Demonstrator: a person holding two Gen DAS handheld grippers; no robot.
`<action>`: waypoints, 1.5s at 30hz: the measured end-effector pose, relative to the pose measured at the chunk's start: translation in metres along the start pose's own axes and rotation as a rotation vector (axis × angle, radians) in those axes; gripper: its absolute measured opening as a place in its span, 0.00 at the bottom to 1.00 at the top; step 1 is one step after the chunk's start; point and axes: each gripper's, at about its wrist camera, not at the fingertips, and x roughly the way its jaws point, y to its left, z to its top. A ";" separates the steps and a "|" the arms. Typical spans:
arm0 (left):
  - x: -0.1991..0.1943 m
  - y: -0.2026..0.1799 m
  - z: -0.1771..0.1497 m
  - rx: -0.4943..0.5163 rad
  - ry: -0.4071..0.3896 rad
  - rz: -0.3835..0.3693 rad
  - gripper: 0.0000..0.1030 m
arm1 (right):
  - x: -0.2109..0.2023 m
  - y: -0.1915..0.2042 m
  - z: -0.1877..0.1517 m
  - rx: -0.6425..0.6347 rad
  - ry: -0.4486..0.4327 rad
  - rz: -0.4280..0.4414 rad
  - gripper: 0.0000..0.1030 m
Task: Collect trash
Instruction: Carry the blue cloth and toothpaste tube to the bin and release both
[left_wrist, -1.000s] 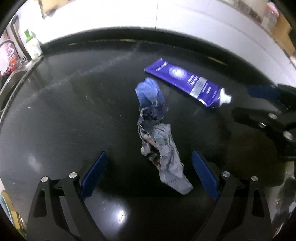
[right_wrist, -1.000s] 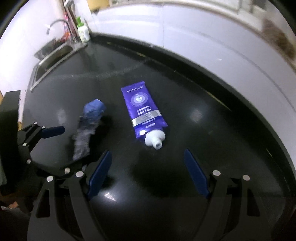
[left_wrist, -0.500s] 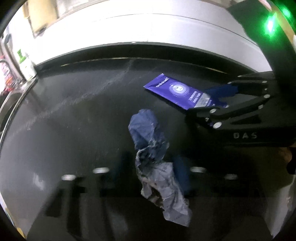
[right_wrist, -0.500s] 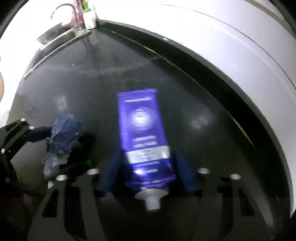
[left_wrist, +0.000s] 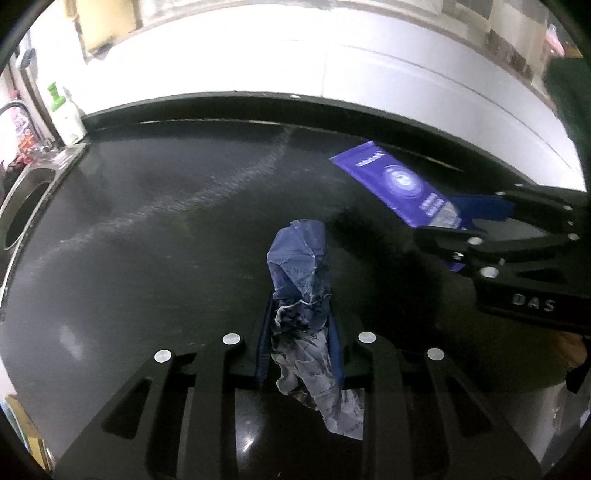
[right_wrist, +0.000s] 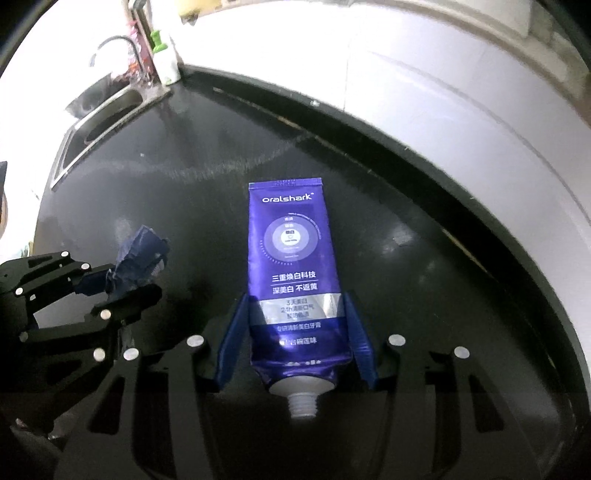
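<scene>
My left gripper is shut on a crumpled blue and grey paper wrapper, which sticks out forward between its blue pads and hangs behind them. My right gripper is shut on a purple toothpaste tube near its white open nozzle end. The tube's flat end points away from me. In the left wrist view the tube shows at right in the right gripper. In the right wrist view the wrapper shows at left in the left gripper. Both items are at or just above the black countertop.
A steel sink with a tap lies at the far left end of the counter. A white bottle with a green cap stands beside it. A white wall runs along the back edge of the counter.
Both grippers were open a second ago, each over its item. Both have closed: the left on the wrapper, the right on the tube. The right gripper has moved in closer.
</scene>
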 end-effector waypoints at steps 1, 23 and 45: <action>-0.004 0.001 0.001 -0.003 -0.003 0.002 0.24 | -0.007 0.002 -0.001 0.004 -0.010 -0.002 0.50; -0.134 0.070 -0.052 -0.121 -0.111 0.103 0.24 | -0.130 0.092 -0.035 -0.013 -0.137 0.003 0.50; -0.248 0.327 -0.254 -0.610 -0.071 0.464 0.24 | -0.073 0.455 0.008 -0.467 -0.016 0.454 0.50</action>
